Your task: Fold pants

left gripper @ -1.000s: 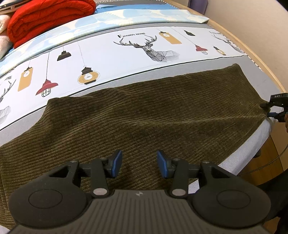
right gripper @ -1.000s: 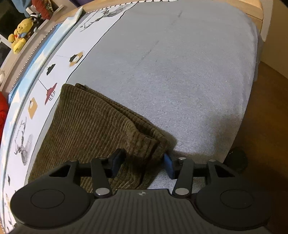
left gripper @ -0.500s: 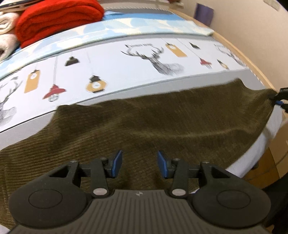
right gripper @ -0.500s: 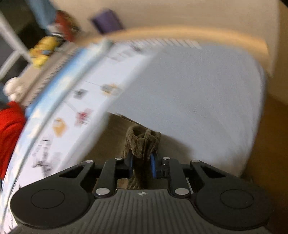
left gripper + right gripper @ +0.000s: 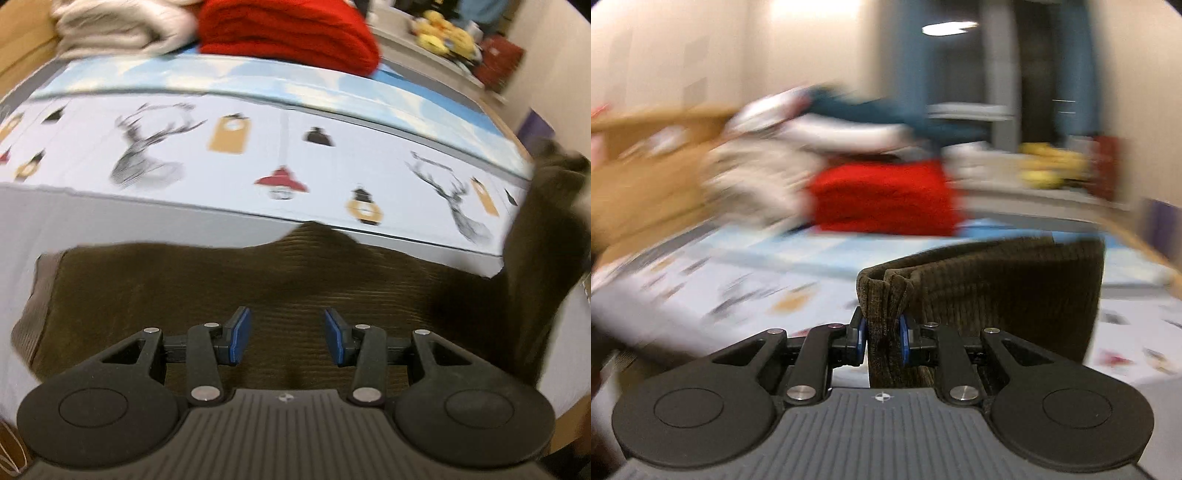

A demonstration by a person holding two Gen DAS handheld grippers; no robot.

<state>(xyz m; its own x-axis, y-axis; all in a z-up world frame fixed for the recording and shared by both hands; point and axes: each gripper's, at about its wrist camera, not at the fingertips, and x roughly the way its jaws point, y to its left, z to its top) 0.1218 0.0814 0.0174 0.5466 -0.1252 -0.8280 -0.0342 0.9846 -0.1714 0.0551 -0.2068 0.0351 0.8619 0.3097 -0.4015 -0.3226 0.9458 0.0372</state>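
Observation:
Dark olive corduroy pants (image 5: 221, 280) lie flat across the grey part of the bed in the left wrist view. Their right end (image 5: 543, 236) rises off the bed in a blurred strip. My left gripper (image 5: 283, 338) hovers just over the flat cloth, open, with nothing between its blue pads. In the right wrist view my right gripper (image 5: 882, 338) is shut on the bunched cuff end of the pants (image 5: 886, 295), held up in the air. The lifted cloth (image 5: 1008, 291) hangs down to the right behind it.
The bed sheet (image 5: 207, 155) carries deer and lamp prints. At the far side lie a folded red blanket (image 5: 288, 29) and pale bedding (image 5: 118, 26), with yellow plush toys (image 5: 443, 26) on a ledge. A wooden bed frame (image 5: 639, 184) shows at the left of the right wrist view.
My right gripper closed on the pants' cuff end, lifted it off the bed and swung round toward the bed's far side. My left gripper slid sideways along the pants, staying open.

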